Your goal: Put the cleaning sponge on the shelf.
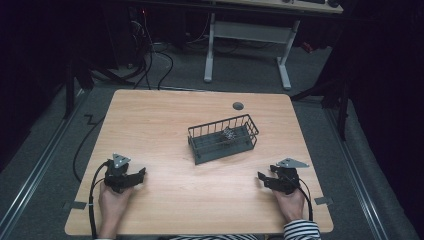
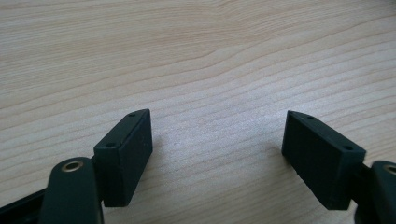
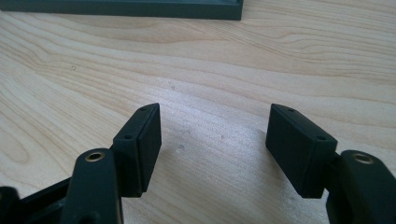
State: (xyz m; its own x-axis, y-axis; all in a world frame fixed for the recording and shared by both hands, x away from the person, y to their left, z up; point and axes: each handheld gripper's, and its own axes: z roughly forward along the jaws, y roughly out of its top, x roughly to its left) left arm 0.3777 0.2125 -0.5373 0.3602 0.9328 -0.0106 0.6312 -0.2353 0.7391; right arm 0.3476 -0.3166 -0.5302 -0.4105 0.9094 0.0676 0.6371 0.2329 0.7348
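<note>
A dark wire basket (image 1: 200, 150) stands right of the table's middle, turned at a slight angle. Inside it lies a small crumpled silvery object (image 1: 228, 135). My left gripper (image 1: 140, 175) rests at the front left of the table, held by a hand, its jaws wide apart over bare wood (image 2: 218, 135). My right gripper (image 1: 262, 177) rests at the front right, also open with nothing between its fingers (image 3: 215, 128). The basket's dark base edge (image 3: 121, 9) runs along the top of the right gripper view. Both grippers are well short of the basket.
The wooden table (image 1: 150, 120) has a round grey cable grommet (image 1: 238, 106) near its far edge. Cables trail from both grippers off the front edge. Beyond the table stand a white desk frame (image 1: 247, 35) and floor cables.
</note>
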